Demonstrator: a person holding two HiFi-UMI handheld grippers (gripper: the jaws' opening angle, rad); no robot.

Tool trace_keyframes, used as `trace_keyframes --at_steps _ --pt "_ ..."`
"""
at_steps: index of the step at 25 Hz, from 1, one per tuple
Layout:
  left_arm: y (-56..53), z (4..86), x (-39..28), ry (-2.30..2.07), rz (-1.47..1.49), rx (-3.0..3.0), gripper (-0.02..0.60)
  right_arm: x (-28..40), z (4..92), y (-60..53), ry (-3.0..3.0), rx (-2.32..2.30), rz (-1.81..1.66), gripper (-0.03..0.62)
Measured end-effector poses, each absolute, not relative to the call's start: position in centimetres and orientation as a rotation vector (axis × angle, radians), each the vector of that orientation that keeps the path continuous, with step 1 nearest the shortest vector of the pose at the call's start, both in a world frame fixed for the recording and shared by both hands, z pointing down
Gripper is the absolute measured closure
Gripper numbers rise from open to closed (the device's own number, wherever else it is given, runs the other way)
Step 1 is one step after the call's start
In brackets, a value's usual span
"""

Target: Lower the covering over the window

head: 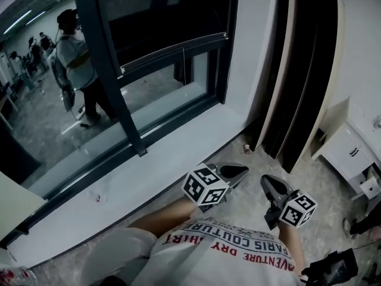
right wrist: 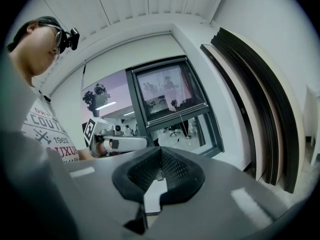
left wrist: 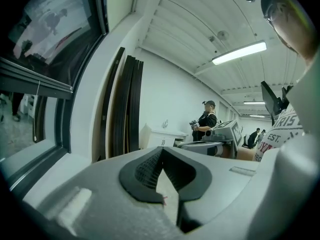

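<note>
Head view looks down on a window [head: 166, 82] that fills the upper left of the frame. A dark blind [head: 161, 16] covers the top part of it. The blind ends at a thin bar [head: 172, 50], and a cord [head: 184, 67] hangs from the bar near its middle. Under the bar the glass is bare, down to a wide white sill [head: 178, 159]. A person [head: 74, 55] shows in the glass at the far upper left.

Low in the middle of the frame the two tongs sit side by side over the floor [head: 250, 204]. They are near the sill and well apart from the blind. The left tongs [head: 233, 172] are closed and hold nothing. The right tongs [head: 272, 186] are closed too, with nothing in them. Under them is a white shirt [head: 226, 252] with red letters.

Dark boards [head: 297, 70] lean on the wall at the upper right. A white cabinet [head: 348, 151] stands at the right edge.

Left gripper view shows its two black tips pressed together in the lower middle. The window is at the left edge, with the boards just right of it. A long light [left wrist: 239, 53] glows at the upper right.

Right gripper view shows its tips shut in the lower middle. The window is in the middle, with the bar low on it.
</note>
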State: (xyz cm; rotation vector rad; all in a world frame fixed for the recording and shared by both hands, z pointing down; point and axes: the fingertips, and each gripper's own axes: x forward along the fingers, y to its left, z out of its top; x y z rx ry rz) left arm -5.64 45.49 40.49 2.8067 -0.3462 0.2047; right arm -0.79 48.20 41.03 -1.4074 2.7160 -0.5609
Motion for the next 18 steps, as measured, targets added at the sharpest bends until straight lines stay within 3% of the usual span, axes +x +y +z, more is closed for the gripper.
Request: trace_keyframes --at_steps 8,18 --pt "32.4 40.4 -4.3 -0.354 0.165 2.804 0.58 1.5 40.0 35.4 2.699 -1.432 -0.514 0.589" --pt "25.3 41.2 -1.8 -0.358 0.166 2.808 0.58 3.7 41.6 28.7 2.705 -1.411 -0.562 0.589"
